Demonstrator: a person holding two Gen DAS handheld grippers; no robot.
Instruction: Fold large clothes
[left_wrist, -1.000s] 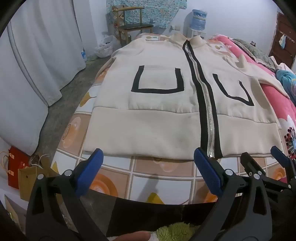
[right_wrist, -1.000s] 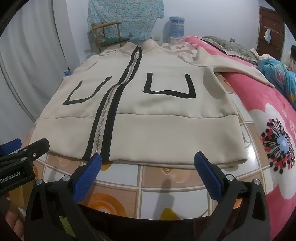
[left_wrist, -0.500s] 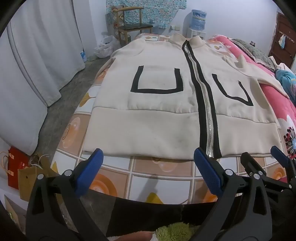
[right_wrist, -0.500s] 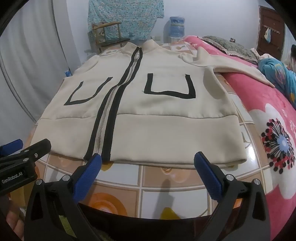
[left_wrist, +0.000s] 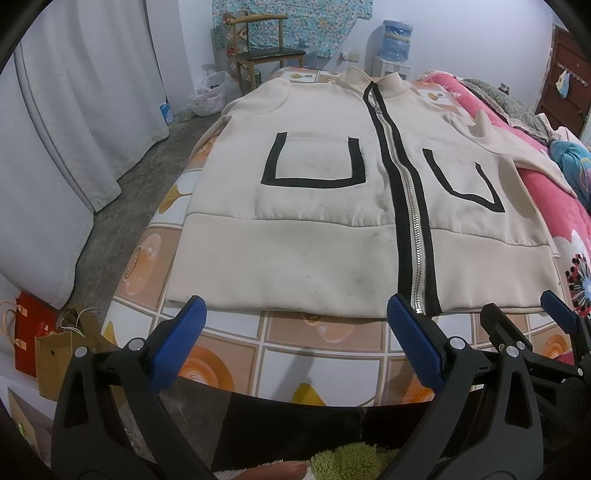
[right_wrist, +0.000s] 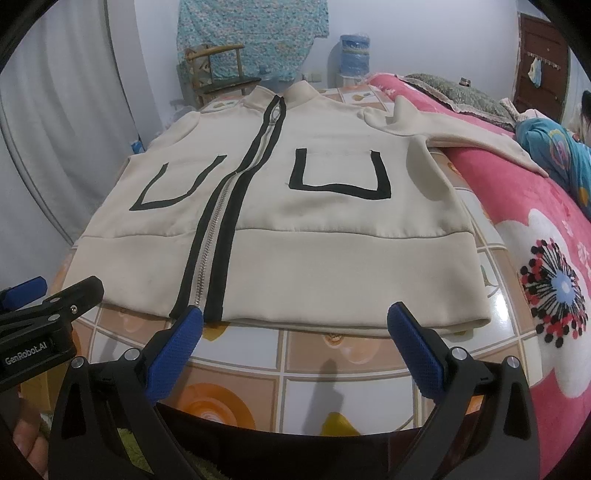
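Observation:
A cream zip-up jacket (left_wrist: 321, 229) (right_wrist: 332, 236) with black trim and two black-outlined pockets lies flat, front up, on a tiled-pattern bed sheet (left_wrist: 325, 332). Its hem faces me and its collar points away. One sleeve (right_wrist: 461, 133) stretches out to the right over a pink blanket. My left gripper (left_wrist: 295, 317) hovers open just short of the hem, left of the zipper. My right gripper (right_wrist: 295, 325) is open too, short of the hem right of the zipper. Neither touches the cloth. Each gripper shows at the edge of the other's view.
A pink flowered blanket (right_wrist: 546, 258) covers the bed's right side, where a person in blue (right_wrist: 554, 147) lies. White curtains (left_wrist: 74, 110) hang at left. A wooden chair (left_wrist: 266, 59), a water bottle (left_wrist: 397, 35) and bags on the floor (left_wrist: 44, 332) stand beyond the bed.
Both grippers have crept slightly forward toward the jacket's hem. The jacket has not moved and both stay open.

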